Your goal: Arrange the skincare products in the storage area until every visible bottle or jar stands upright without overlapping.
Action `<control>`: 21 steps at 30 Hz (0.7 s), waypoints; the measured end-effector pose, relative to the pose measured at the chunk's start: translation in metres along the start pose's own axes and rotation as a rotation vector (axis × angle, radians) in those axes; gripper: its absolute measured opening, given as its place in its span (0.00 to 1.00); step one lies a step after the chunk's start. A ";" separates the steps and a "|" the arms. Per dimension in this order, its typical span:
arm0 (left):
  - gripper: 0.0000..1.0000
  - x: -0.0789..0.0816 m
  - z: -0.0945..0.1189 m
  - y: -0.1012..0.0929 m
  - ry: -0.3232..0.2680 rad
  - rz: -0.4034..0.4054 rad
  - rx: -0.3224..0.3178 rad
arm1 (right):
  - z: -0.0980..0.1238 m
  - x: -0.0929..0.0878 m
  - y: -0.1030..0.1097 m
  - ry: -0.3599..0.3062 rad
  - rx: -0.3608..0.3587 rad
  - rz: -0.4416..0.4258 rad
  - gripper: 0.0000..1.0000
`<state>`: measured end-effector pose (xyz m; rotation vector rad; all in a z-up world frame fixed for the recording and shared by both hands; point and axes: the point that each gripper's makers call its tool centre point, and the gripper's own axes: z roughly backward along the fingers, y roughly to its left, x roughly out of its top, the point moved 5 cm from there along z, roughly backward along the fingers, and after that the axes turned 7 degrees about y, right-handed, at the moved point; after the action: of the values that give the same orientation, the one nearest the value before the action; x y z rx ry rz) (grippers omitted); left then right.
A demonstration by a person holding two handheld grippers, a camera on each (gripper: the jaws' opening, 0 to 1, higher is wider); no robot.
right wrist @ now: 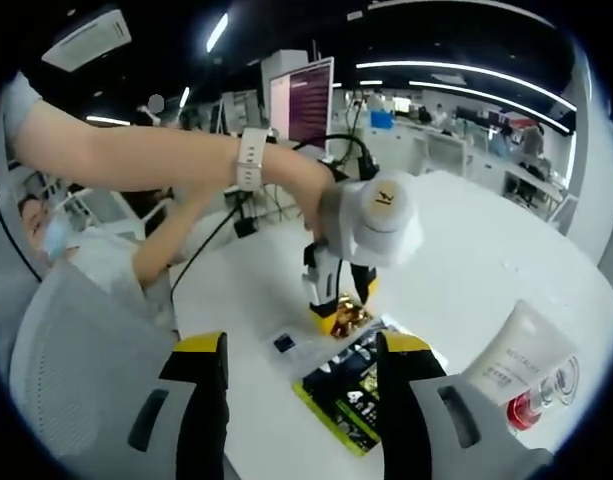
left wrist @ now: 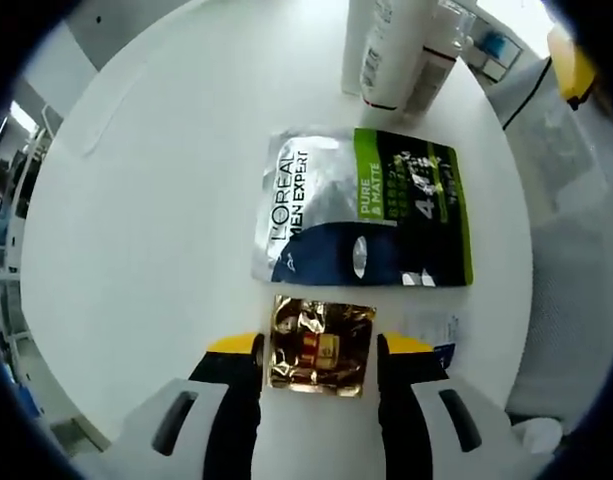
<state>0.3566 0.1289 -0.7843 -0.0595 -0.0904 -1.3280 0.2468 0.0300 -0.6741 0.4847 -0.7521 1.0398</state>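
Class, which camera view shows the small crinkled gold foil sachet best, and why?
The left gripper view: the small crinkled gold foil sachet lies face-up on the white table, between the left tool's jaws. The right gripper view shows it far off and tiny, partly hidden by that tool.

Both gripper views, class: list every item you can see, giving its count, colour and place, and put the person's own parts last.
Gold sachet: one, gold, on the table between the left jaws.
Face-mask pouch: one, silver, navy and green, flat beyond the sachet.
White tubes: two, white, far table edge.
Table: one, white, round.
Left hand-held gripper: one, white, yellow-tipped, jaws astride the sachet.
Right hand-held gripper: one, same colours, open, raised.
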 end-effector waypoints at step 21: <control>0.49 -0.015 0.045 -0.013 -0.086 0.060 0.107 | -0.007 -0.003 0.005 0.023 0.012 0.018 0.60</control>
<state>0.3388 0.1443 -0.7412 -0.0287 -0.2309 -1.2587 0.2435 0.0357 -0.6808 0.4763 -0.7314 1.0660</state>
